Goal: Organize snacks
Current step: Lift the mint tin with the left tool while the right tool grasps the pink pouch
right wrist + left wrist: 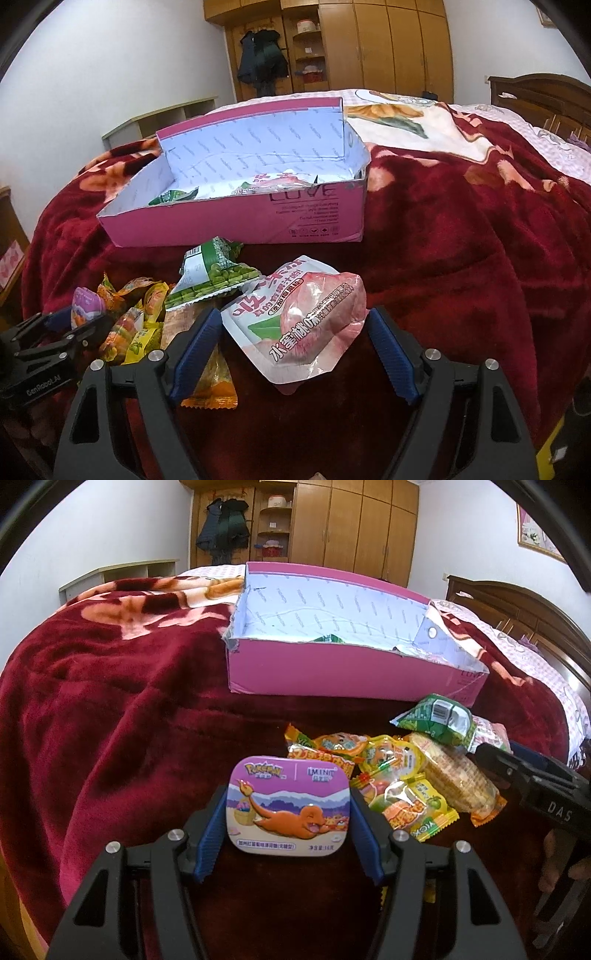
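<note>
Nearest the left wrist camera, the left gripper point(288, 825) is clamping a purple mint tin point(289, 806) between its blue pads point(211, 834), one pad pressing each short side of the tin, with the lid and its orange cartoon creature facing up. The tin is sitting just above the dark red blanket point(110, 701) covering the bed.

In the right wrist view, the right gripper point(295, 347) is standing with its jaws apart around a pink peach jelly pouch point(295, 317). The pouch is lying between the two blue pads point(393, 356); whether the pads are touching its edges cannot be told.

Just beyond and to the right of the tin, a heap of yellow and orange candy packets point(391, 775) is lying on the blanket, with a wrapped corn-patterned snack point(458, 779) resting beside them. A green pea packet point(210, 277) is perching on the heap, just left of the peach pouch and a little farther off.

Farther along the blanket, an open pink box point(332, 672) with a white lining is sitting well apart from the tin, its near wall facing the heap. Inside it, a green packet point(173, 195) and another pink pouch point(280, 182) are peeking over the near wall.

Beyond the bed, a wooden wardrobe point(354, 520) is standing against the far wall, with dark coats point(223, 526) hanging at its left side.
</note>
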A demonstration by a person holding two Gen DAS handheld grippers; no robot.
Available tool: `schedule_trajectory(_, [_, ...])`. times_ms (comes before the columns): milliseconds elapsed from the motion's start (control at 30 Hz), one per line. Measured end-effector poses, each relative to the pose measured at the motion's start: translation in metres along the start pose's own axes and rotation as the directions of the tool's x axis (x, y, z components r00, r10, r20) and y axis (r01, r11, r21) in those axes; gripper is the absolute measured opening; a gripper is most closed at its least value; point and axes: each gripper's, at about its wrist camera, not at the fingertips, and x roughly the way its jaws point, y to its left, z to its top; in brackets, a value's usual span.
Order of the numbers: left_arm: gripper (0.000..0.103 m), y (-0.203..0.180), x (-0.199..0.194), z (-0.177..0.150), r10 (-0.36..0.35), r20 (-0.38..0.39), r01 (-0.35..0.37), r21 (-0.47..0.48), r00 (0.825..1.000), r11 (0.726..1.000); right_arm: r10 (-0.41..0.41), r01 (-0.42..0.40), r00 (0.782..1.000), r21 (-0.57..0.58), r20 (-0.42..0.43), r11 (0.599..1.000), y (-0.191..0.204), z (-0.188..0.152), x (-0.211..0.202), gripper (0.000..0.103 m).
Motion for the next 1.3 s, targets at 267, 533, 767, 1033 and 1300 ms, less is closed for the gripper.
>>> schedule_trajectory(267, [0.065,0.002,-0.009,0.000,-0.007,0.009,0.007,-0.019,1.000,1.000,-0.002,0.002,0.999,0.002,0.054,1.000,0.003,-0.003,-0.017,0.070])
schedule_trajectory(533, [0.065,0.003,-0.015,0.001,-0.010,0.022,0.010,-0.026,1.000,1.000,0.004,-0.004,0.998,0.007,0.069,1.000,0.003,-0.007,-0.032,0.046])
schedule_trajectory(767, [0.065,0.004,-0.015,0.001,-0.007,0.015,0.007,-0.037,1.000,0.999,0.036,-0.034,0.999,-0.163,0.011,0.986,0.007,-0.007,-0.031,0.085])
schedule_trajectory(1033, [0.065,0.005,-0.014,0.001,-0.004,0.013,0.004,-0.040,1.000,0.999,0.032,-0.053,0.996,-0.281,-0.077,0.958,-0.006,0.007,0.001,0.087])
schedule_trajectory(1300, [0.065,0.005,-0.014,0.001,-0.008,0.011,0.008,-0.035,1.000,0.999,0.098,-0.137,0.984,-0.288,-0.146,0.948,-0.004,0.015,0.026,0.083])
